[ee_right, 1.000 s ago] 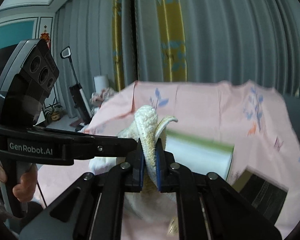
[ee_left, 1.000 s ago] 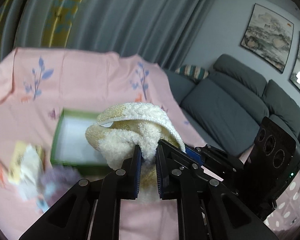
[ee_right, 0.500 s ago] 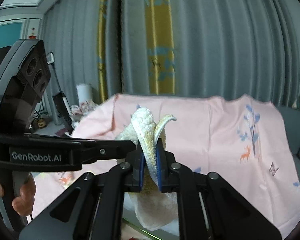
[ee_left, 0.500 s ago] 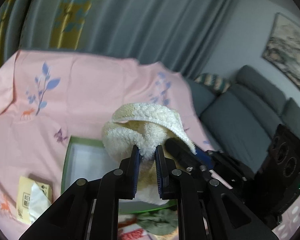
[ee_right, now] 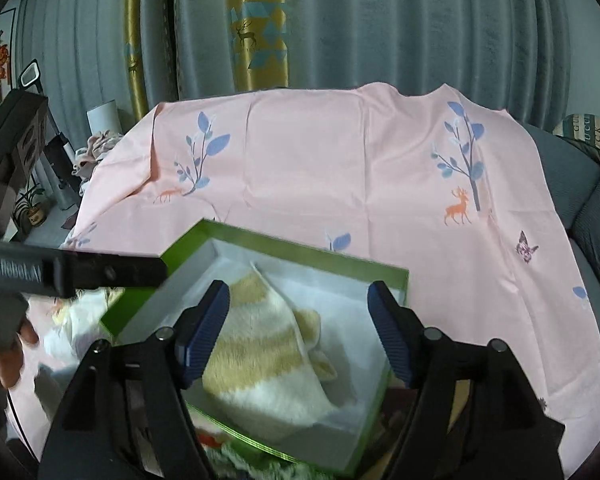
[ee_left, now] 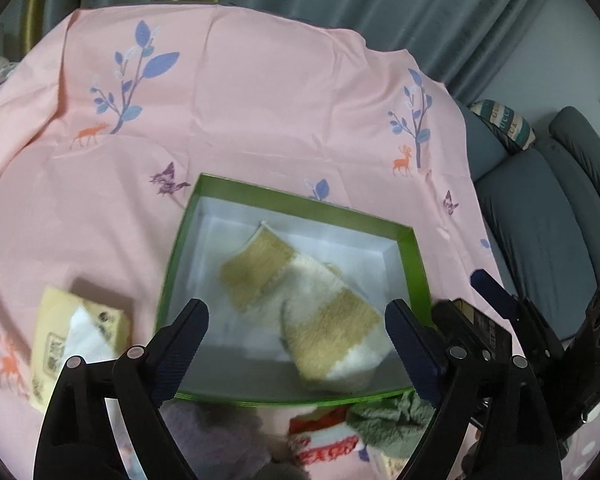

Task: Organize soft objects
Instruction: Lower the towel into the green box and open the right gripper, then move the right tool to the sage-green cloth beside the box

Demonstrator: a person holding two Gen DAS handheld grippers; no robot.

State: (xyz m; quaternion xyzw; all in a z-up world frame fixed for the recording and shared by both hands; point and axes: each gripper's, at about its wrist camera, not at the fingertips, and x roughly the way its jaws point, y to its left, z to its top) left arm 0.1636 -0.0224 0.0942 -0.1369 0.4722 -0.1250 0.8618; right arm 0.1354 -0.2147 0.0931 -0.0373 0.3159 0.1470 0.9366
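A cream and tan striped fluffy towel (ee_left: 312,312) lies inside the green-rimmed box (ee_left: 300,200) with a white floor; it also shows in the right wrist view (ee_right: 268,368), in the box (ee_right: 300,248). My left gripper (ee_left: 296,344) is open and empty above the box's near side. My right gripper (ee_right: 300,328) is open and empty just above the towel. The right gripper's body (ee_left: 520,344) shows at the right of the left wrist view. The left gripper's body (ee_right: 72,272) crosses the left of the right wrist view.
A pink printed cloth (ee_left: 260,100) covers the table. A yellow tissue pack (ee_left: 72,336) lies left of the box. A lilac soft item (ee_left: 216,436), a red-and-white item (ee_left: 324,440) and a grey-green cloth (ee_left: 392,416) lie in front of it. A grey sofa (ee_left: 540,220) stands at right.
Both grippers were shut on the towel and held it up. Now both are open and the towel lies in the green box.
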